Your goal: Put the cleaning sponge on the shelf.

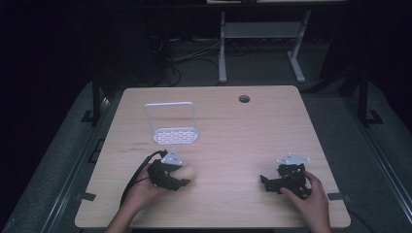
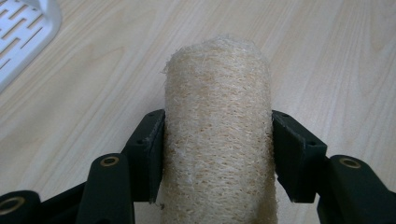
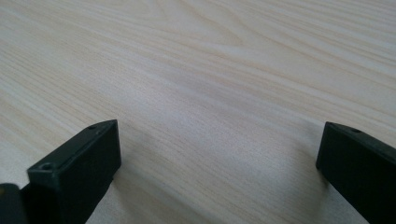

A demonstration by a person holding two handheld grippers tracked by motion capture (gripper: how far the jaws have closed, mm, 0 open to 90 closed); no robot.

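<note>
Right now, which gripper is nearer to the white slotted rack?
Left. The left gripper, shut on the loofah, sits just in front of the white rack; the right gripper, jaws open, rests far across the table.

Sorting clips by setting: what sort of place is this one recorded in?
Probably a lab or workshop recording station, not a home. A bare wooden table with a cable hole stands in a dark room, loose cables lie on the floor behind it, and a metal-framed bench stands beyond.

Dim, dark-edged high view; both gripper views bright, slightly soft.
</note>
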